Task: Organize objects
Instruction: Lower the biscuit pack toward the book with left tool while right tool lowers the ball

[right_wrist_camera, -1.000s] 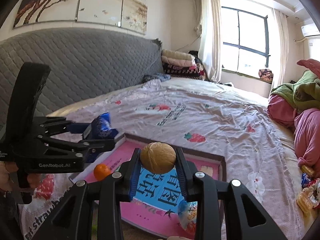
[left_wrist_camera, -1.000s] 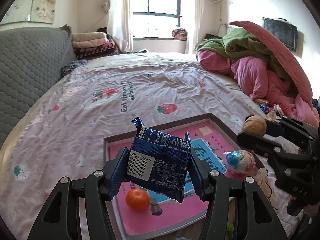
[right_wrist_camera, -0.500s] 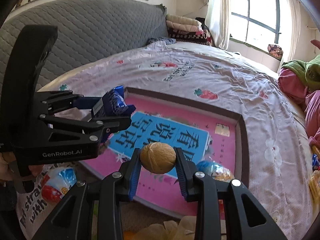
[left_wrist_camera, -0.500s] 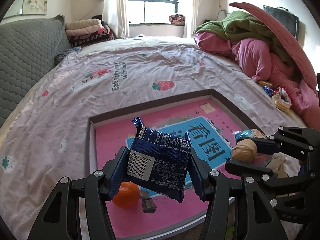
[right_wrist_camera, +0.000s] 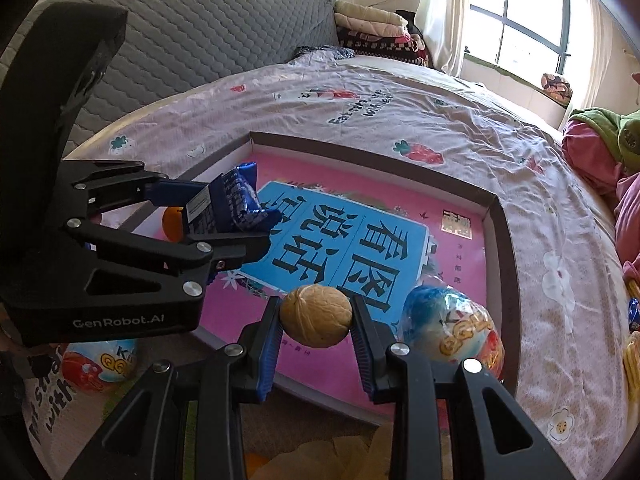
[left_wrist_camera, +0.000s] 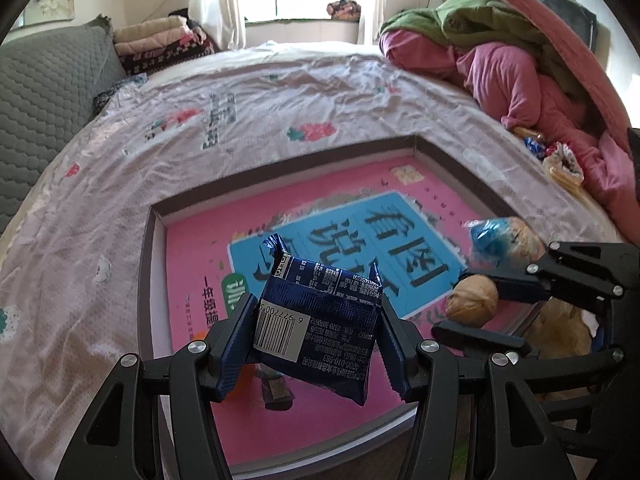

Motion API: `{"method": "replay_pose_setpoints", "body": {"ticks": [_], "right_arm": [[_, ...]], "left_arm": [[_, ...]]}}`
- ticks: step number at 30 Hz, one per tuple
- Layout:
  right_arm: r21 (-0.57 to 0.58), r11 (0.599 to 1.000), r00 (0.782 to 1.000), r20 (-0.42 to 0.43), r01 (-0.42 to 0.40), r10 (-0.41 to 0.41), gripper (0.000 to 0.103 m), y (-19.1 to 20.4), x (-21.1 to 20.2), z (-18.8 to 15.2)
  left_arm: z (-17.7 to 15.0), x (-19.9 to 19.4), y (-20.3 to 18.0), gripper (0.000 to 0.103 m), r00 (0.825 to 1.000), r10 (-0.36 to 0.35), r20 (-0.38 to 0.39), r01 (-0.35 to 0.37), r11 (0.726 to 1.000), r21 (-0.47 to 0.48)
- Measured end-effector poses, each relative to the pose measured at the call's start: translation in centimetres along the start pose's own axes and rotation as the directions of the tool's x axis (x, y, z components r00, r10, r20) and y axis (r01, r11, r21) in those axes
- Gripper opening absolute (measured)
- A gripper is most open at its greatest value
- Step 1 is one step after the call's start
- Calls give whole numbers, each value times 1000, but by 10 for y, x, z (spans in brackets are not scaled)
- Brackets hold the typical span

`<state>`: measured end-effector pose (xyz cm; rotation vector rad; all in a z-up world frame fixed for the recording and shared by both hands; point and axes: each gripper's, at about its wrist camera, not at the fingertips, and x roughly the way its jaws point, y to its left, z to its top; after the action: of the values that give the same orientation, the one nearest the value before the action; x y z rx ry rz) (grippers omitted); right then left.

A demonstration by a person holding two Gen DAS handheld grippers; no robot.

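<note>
My left gripper is shut on a dark blue snack packet, held above the near left part of a pink tray on the bed. The packet also shows in the right wrist view. My right gripper is shut on a walnut, held over the tray's near edge. The walnut also shows in the left wrist view. A blue wrapped toy egg lies in the tray beside the walnut. An orange lies in the tray, mostly hidden behind the left gripper.
A second wrapped egg lies on the sheet outside the tray. Snack packets lie by a pile of pink and green bedding. A grey headboard and folded blankets stand at the far side.
Both grippers have moved forward and lower over the tray, still holding the packet and the walnut. The tray looks larger and closer in both views.
</note>
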<state>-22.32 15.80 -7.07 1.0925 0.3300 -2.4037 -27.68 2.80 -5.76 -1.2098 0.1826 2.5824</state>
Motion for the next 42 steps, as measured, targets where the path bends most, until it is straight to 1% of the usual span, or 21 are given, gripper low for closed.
{"method": "replay_pose_setpoints", "body": {"ticks": [8,16,25,29,33,42], "right_arm": [[8,1000,1000,-15,-2,2,34,0,3,-2],[-1,1000,1000,-23,6,-6,34,0,4,-1],[10,1000,999,-34,10,-10,34,-4,5,-2],[9,1000,999,-34,9,-9,34,-5,5,-2],[21,1000,999,-36,4,-3,34,-6,6,-3],[42,999,999,-45,-2,4,34,-9,6,-2]], "left_arm": [[-3,3,-5,59,1000,1,-14,-1,1000,26],[-4,4,-11,59,999,-21,-28,23,998,62],[-7,12,-14,59,996,-16,-83,24,995,94],[-8,15,-12,60,995,-10,-101,20,996,91],[-9,17,-10,60,993,-22,-118,33,996,89],[-9,16,-9,61,992,-29,-124,39,996,80]]}}
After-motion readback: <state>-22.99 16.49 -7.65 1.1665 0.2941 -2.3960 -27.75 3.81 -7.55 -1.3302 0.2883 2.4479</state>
